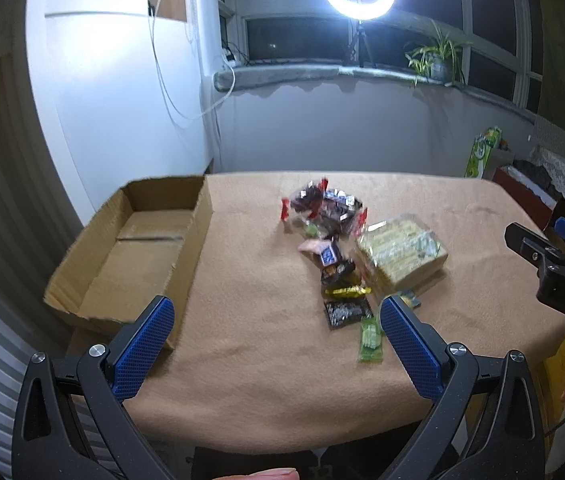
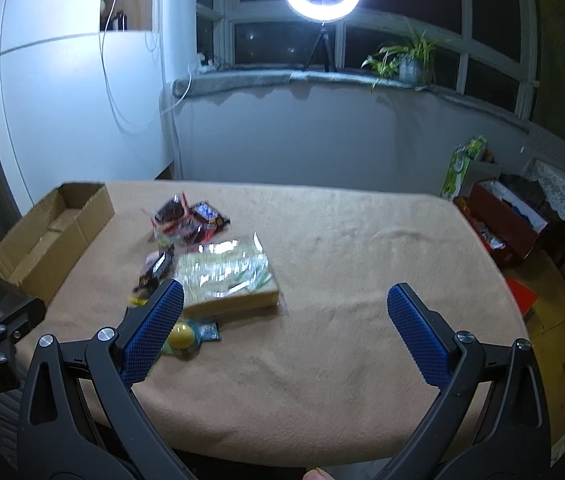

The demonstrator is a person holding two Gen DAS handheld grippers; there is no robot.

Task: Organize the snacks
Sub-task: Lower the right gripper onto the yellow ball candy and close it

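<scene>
Nothing has gone into the open brown cardboard box (image 1: 130,248) as far as I can see; its floor shows bare card from this side, and it sits at the left edge of the table under the tan felt-like cloth (image 1: 262,360). The whole job looks to be ahead. The snacks lie in one loose heap near the middle of the cloth, well apart from the box: a clear bag of dark and red-wrapped sweets (image 1: 324,210) at the far end, a large flat cellophane pack of pale yellow-green bars (image 1: 400,254) beside it, then a trail of small things toward the near edge, among them a small blue-and-white packet (image 1: 328,255), a gold-foil wrapped piece (image 1: 348,290), a black sachet (image 1: 348,313) and a slim green wrapper (image 1: 370,340). From the right wrist view a round yellow item (image 2: 182,336) shows just beside the big pack, though blur keeps me from saying what it is. The left gripper (image 1: 276,312) hangs over the near part of the table with its blue pads spread wide and nothing between them. The right gripper (image 2: 284,300) is likewise wide apart and empty, over the bare cloth to the right of the heap. By my reckoning every packet is left to carry across to the box, and the small ones nearest the left gripper seem the handiest start.
</scene>
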